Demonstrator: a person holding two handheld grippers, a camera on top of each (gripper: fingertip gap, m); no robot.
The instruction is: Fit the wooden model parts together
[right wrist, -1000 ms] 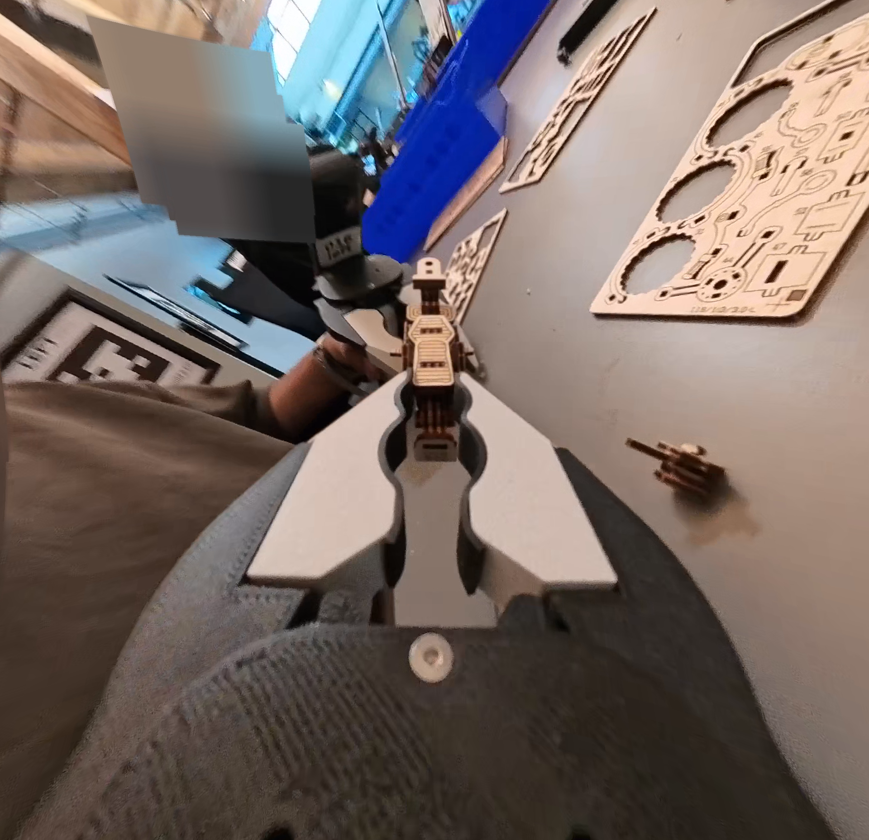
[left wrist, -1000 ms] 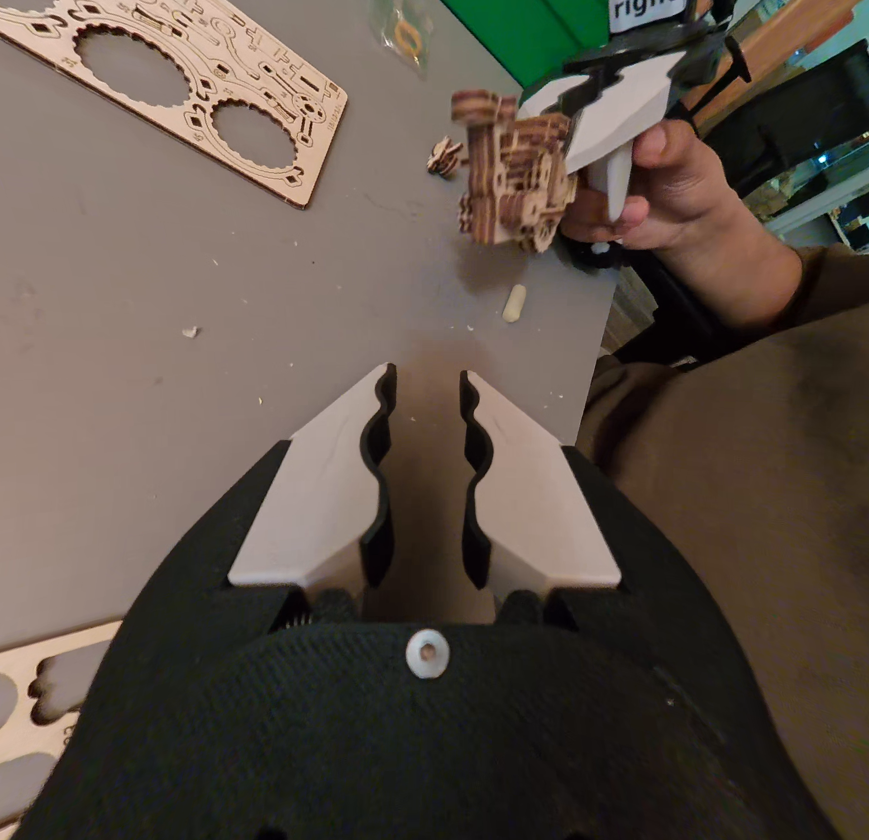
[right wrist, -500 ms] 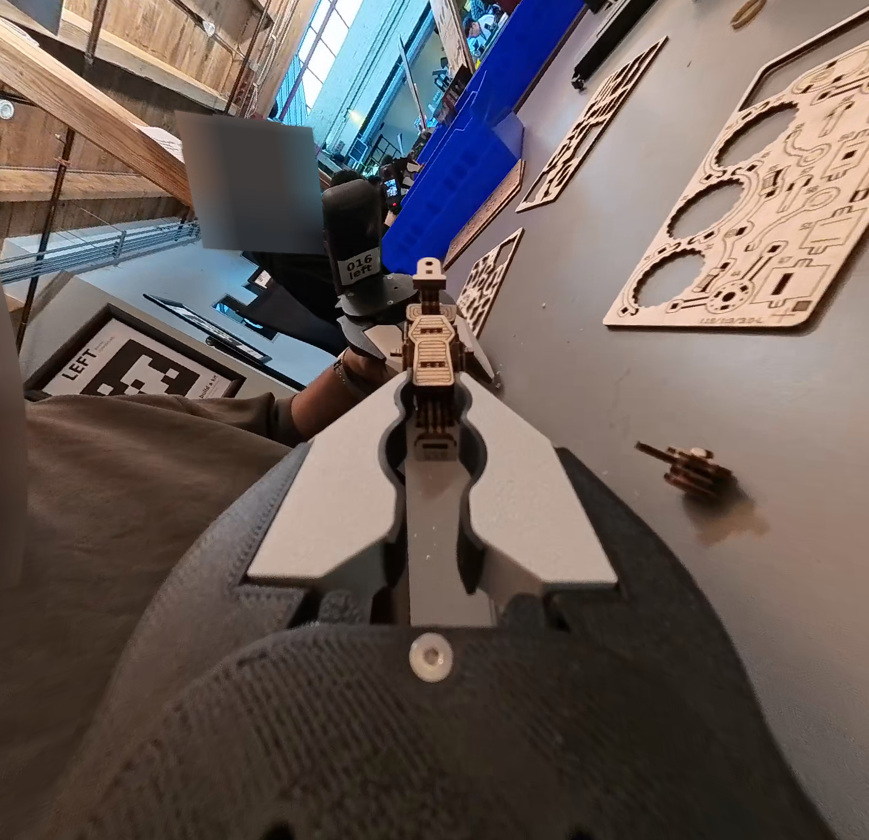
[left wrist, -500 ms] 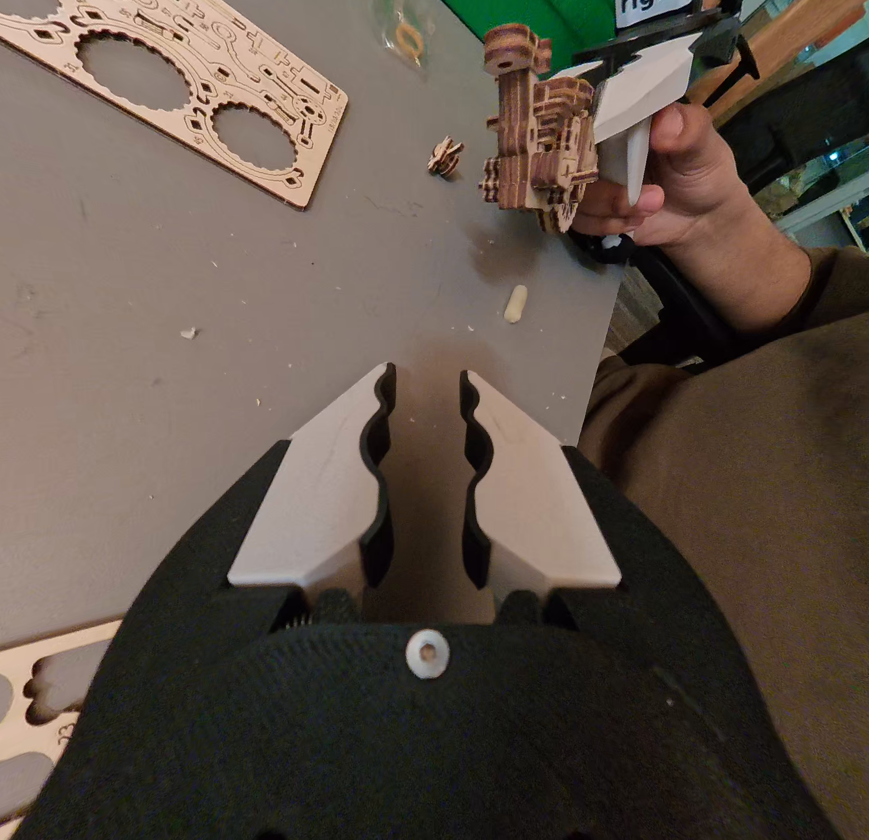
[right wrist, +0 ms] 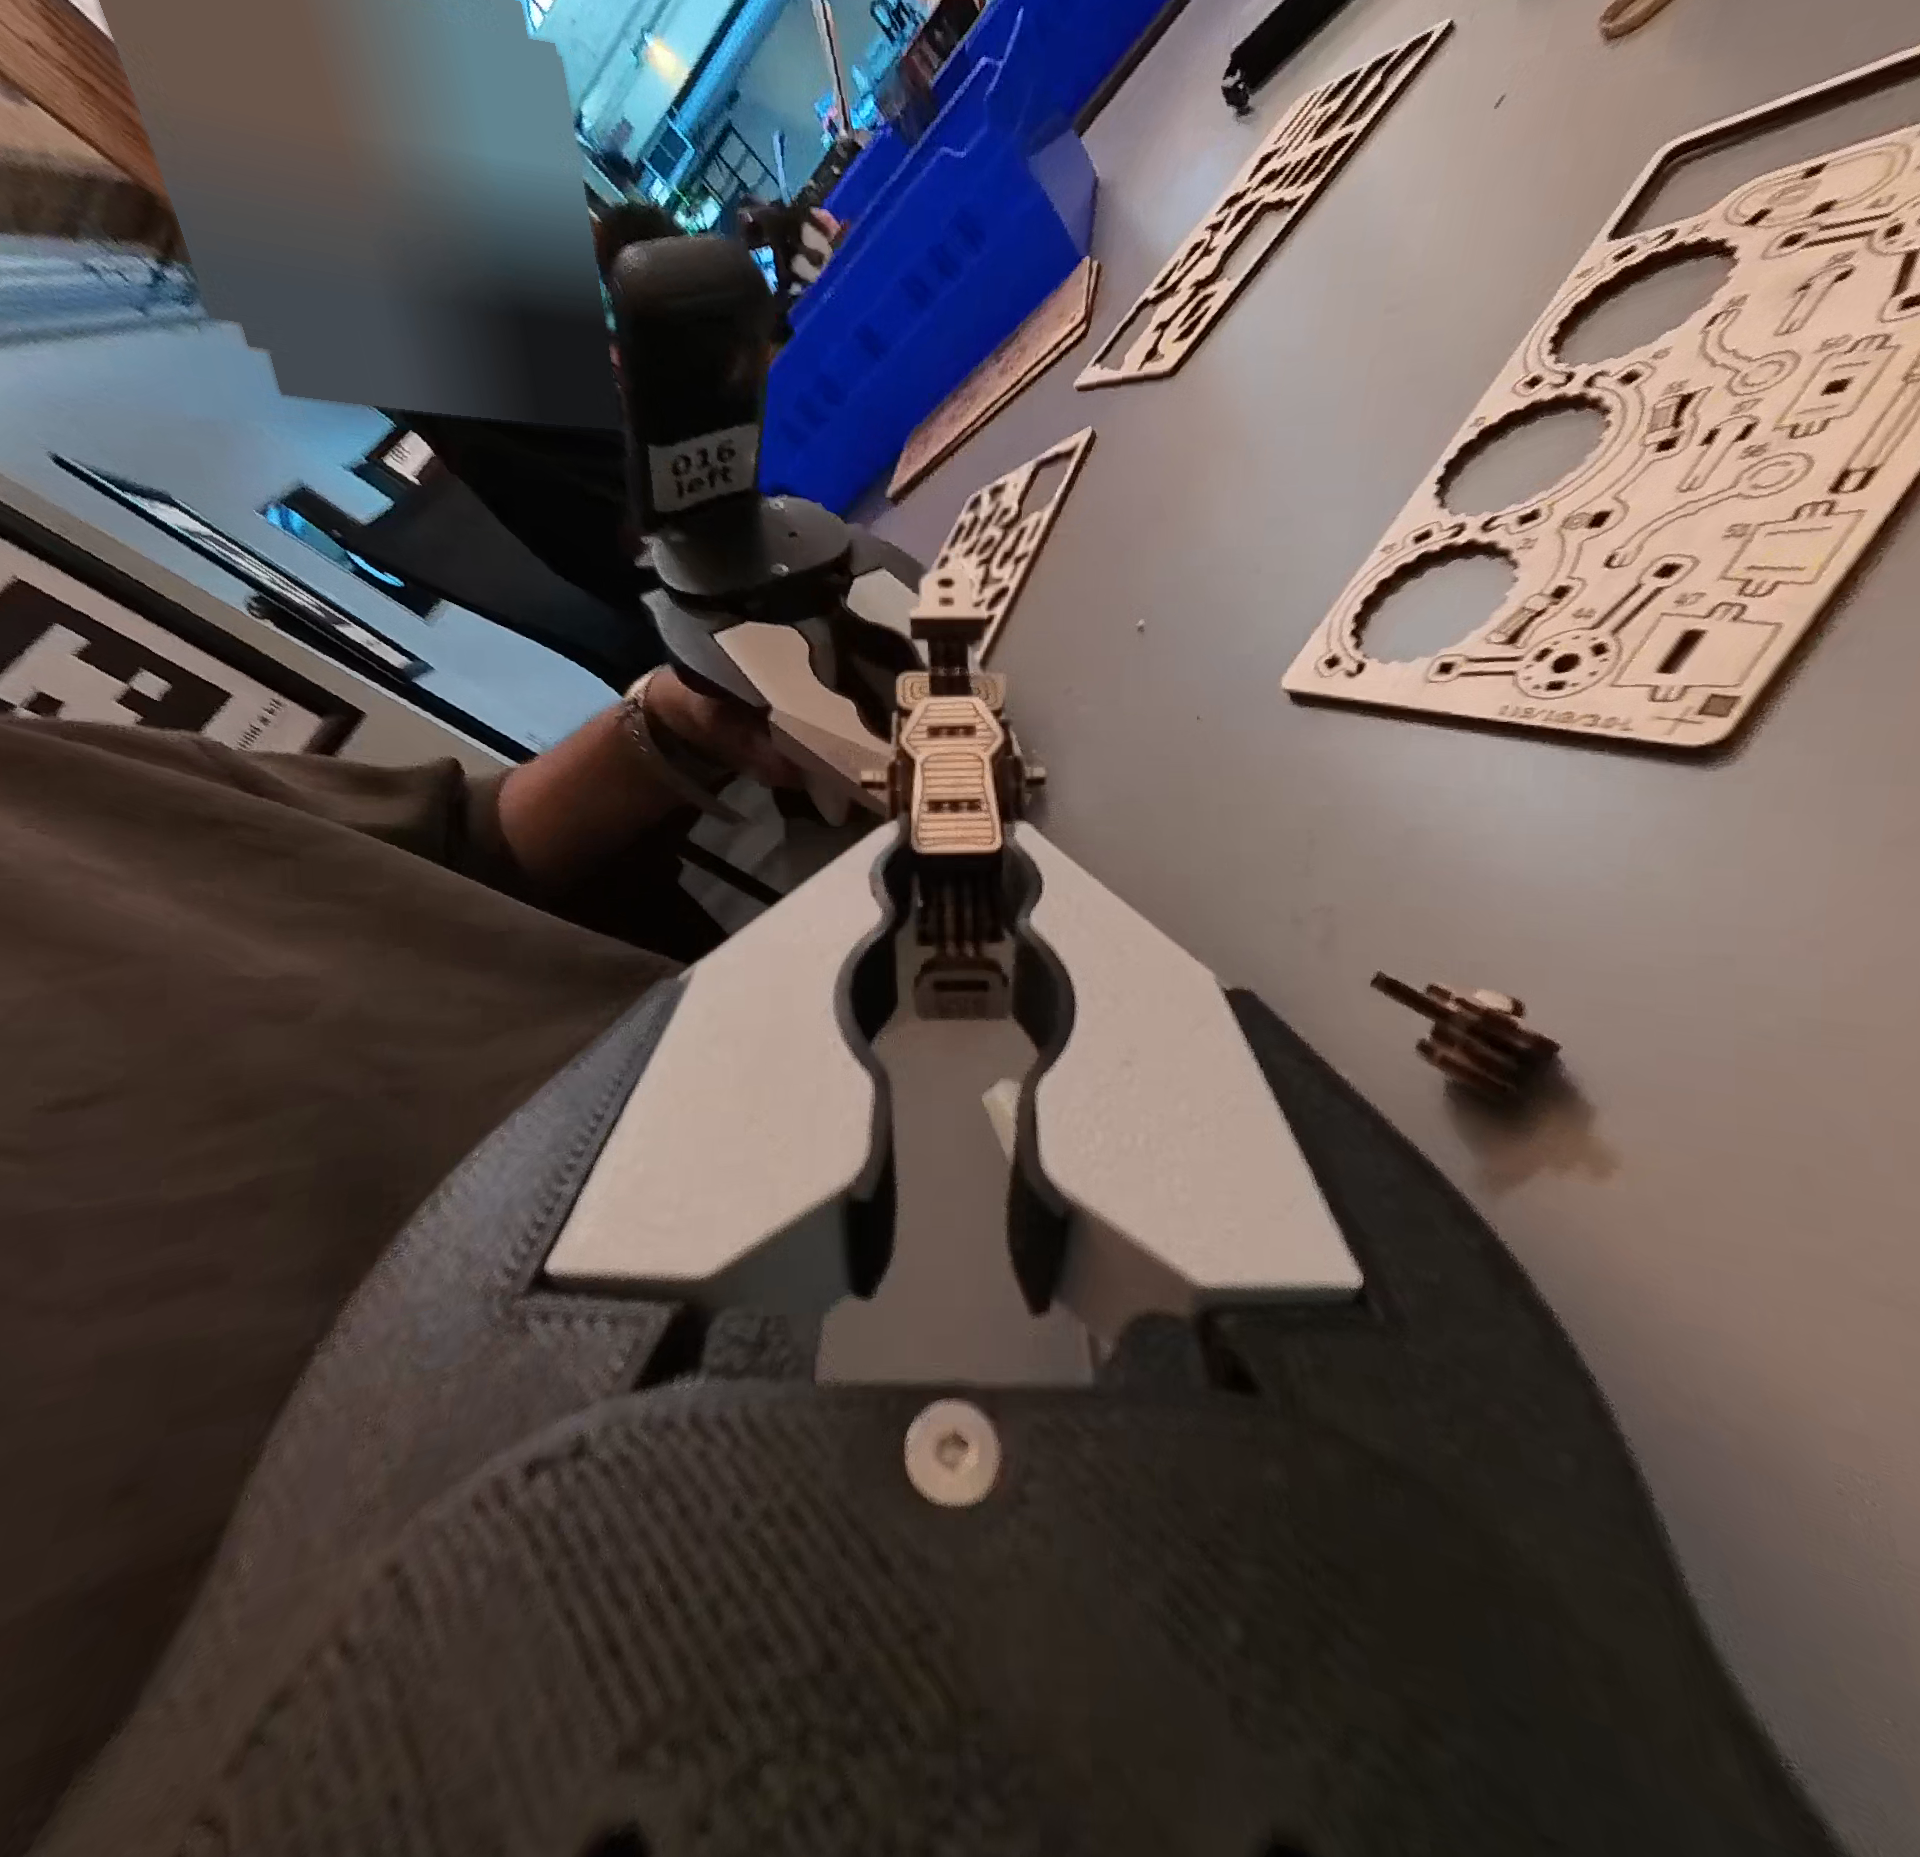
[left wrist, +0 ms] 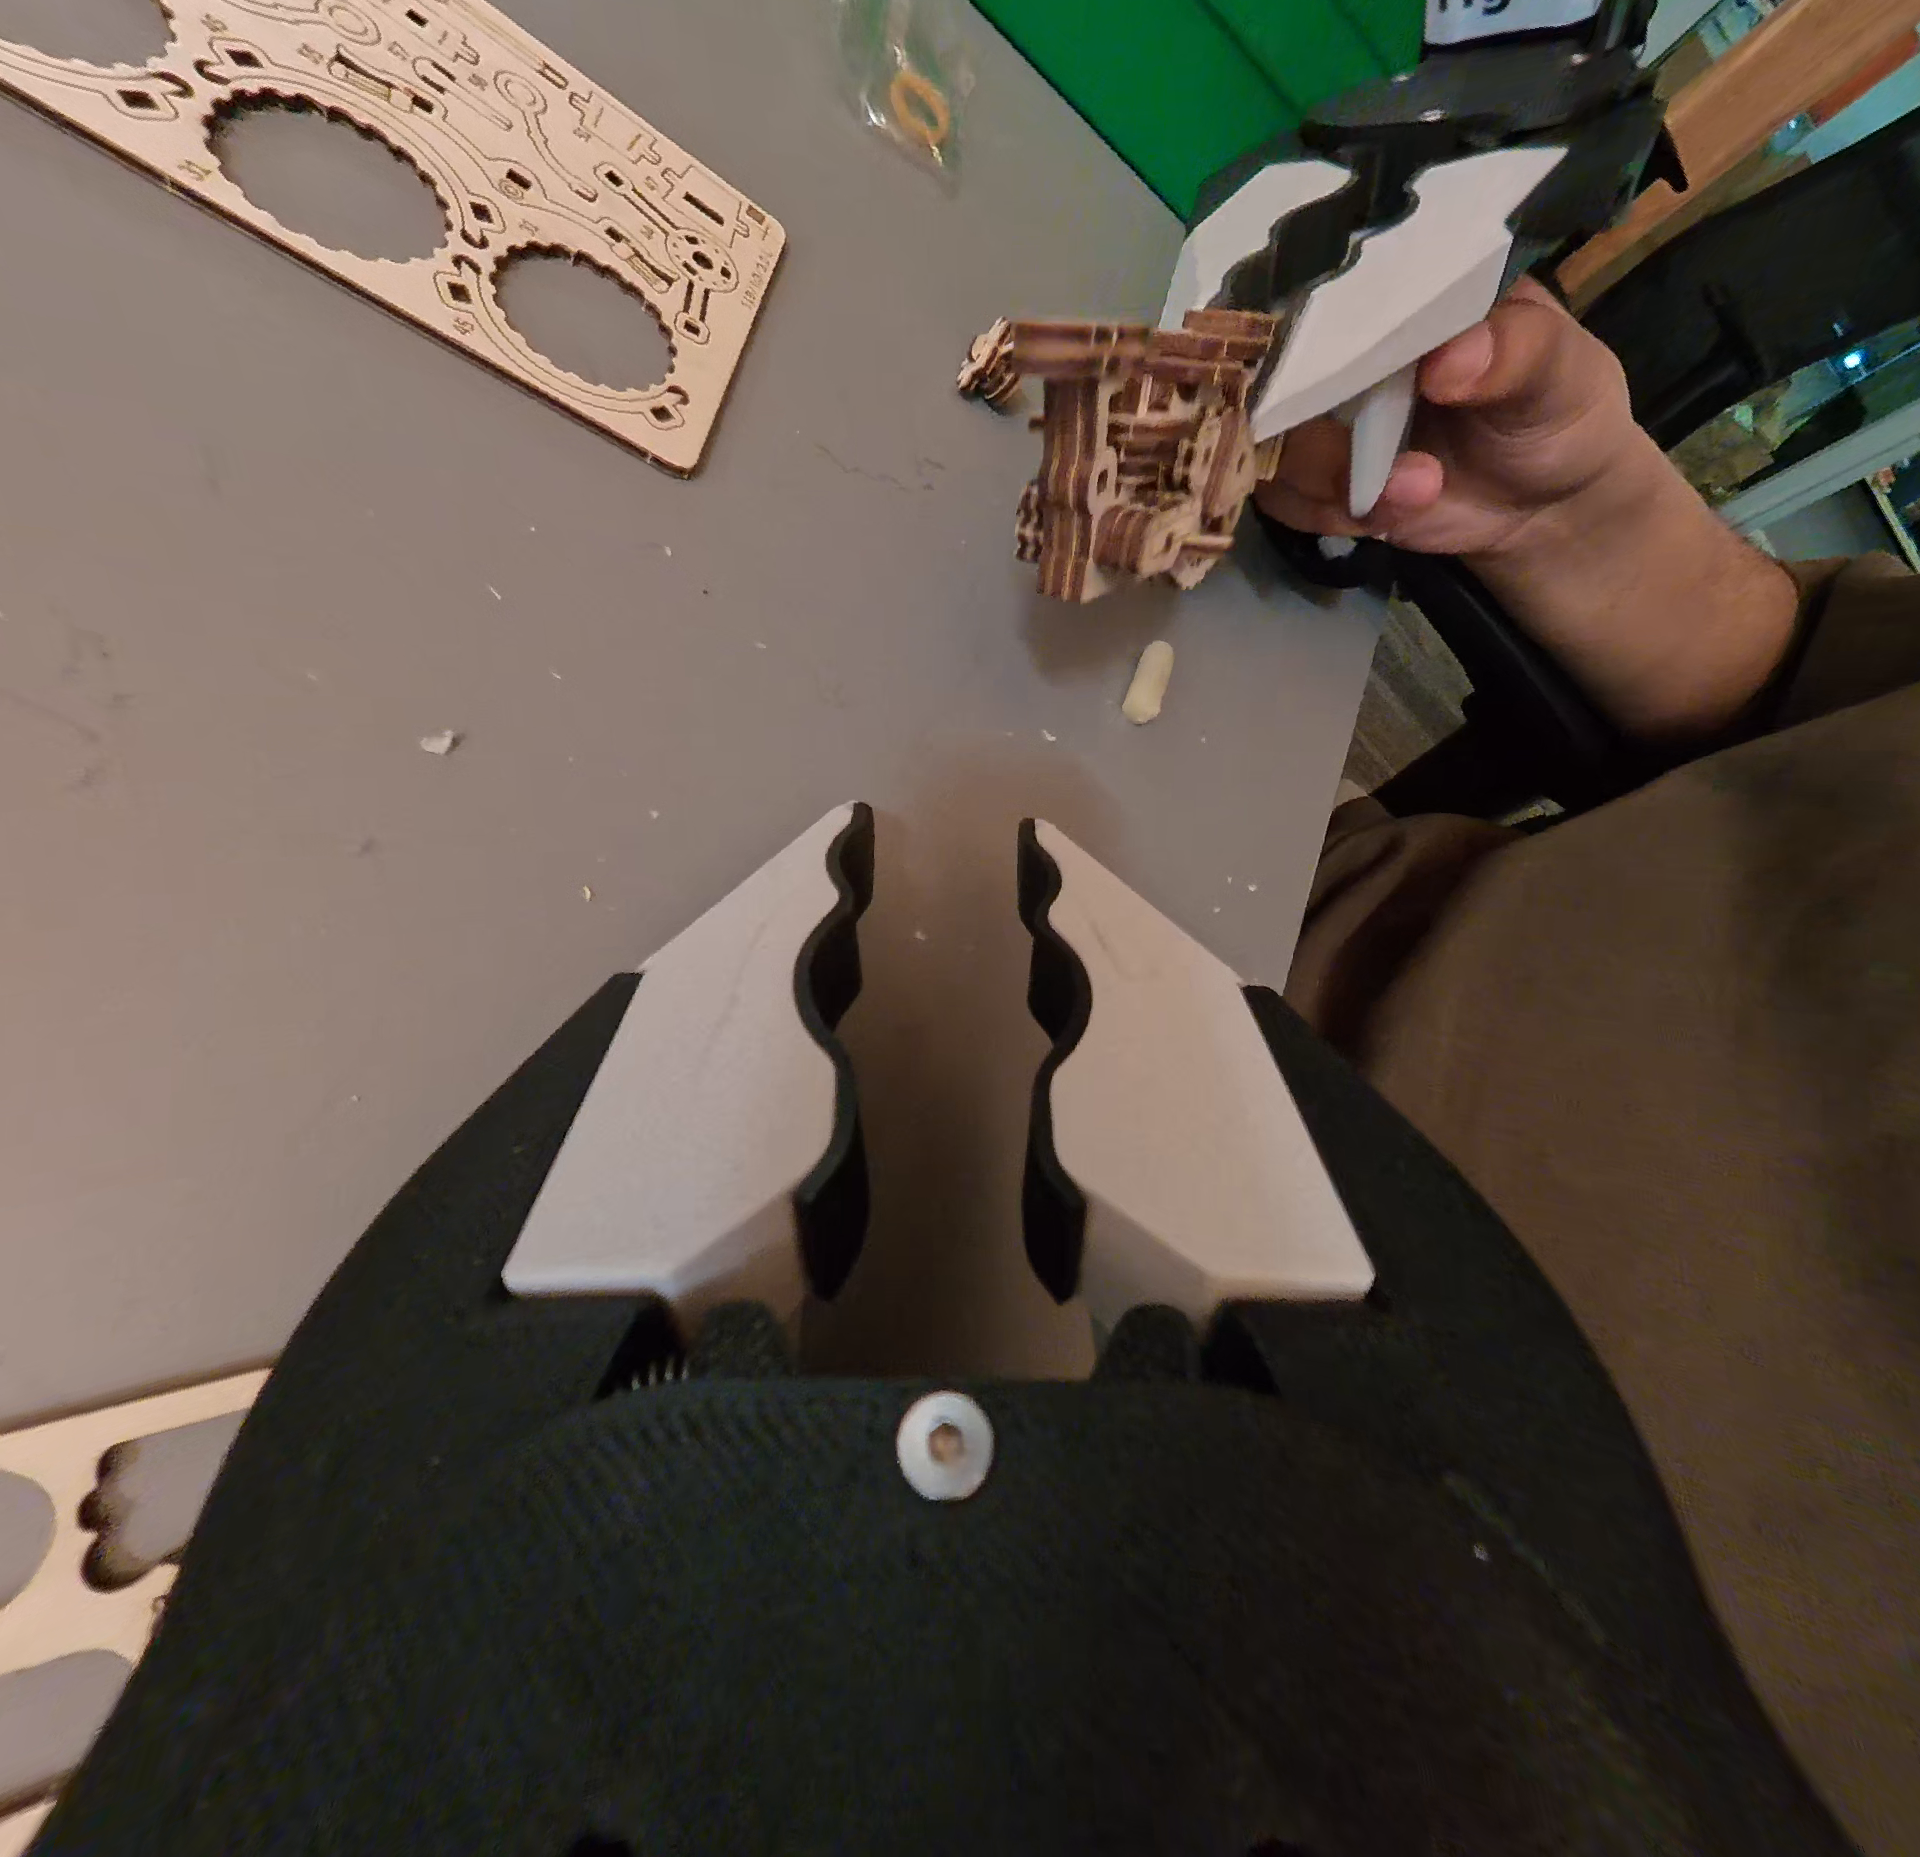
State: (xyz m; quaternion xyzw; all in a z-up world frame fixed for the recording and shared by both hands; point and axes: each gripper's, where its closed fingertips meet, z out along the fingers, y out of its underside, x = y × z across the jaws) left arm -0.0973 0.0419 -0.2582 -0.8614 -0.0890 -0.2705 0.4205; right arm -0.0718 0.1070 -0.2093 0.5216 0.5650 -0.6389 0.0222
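My right gripper [right wrist: 951,857] is shut on a small assembled wooden model [right wrist: 951,768] and holds it above the grey table [right wrist: 1351,872]. The left wrist view shows that gripper [left wrist: 1231,373] at the upper right, with the model [left wrist: 1132,477] tilted low over the table, near the table's edge. A small loose wooden part [right wrist: 1481,1038] lies on the table to the right of the model; it also shows in the left wrist view [left wrist: 987,358], just behind the model. My left gripper [left wrist: 945,820] is open and empty, low over the table, apart from the model.
Laser-cut wooden sheets lie on the table [left wrist: 416,197] [right wrist: 1662,457] [right wrist: 1257,218], one by my left gripper [left wrist: 62,1558]. A clear bag with a ring [left wrist: 914,93], a white pellet [left wrist: 1148,680], a green bin [left wrist: 1143,41] and blue bins [right wrist: 935,249] are nearby. The grippers' ends are close to 9 cm from one another. The white pellet [left wrist: 1148,680] sits 7 cm or so from the ends of my right fingers.
My right gripper lifted the model, then lowered and tilted it towards the table beside the small loose part. My left gripper has not moved.
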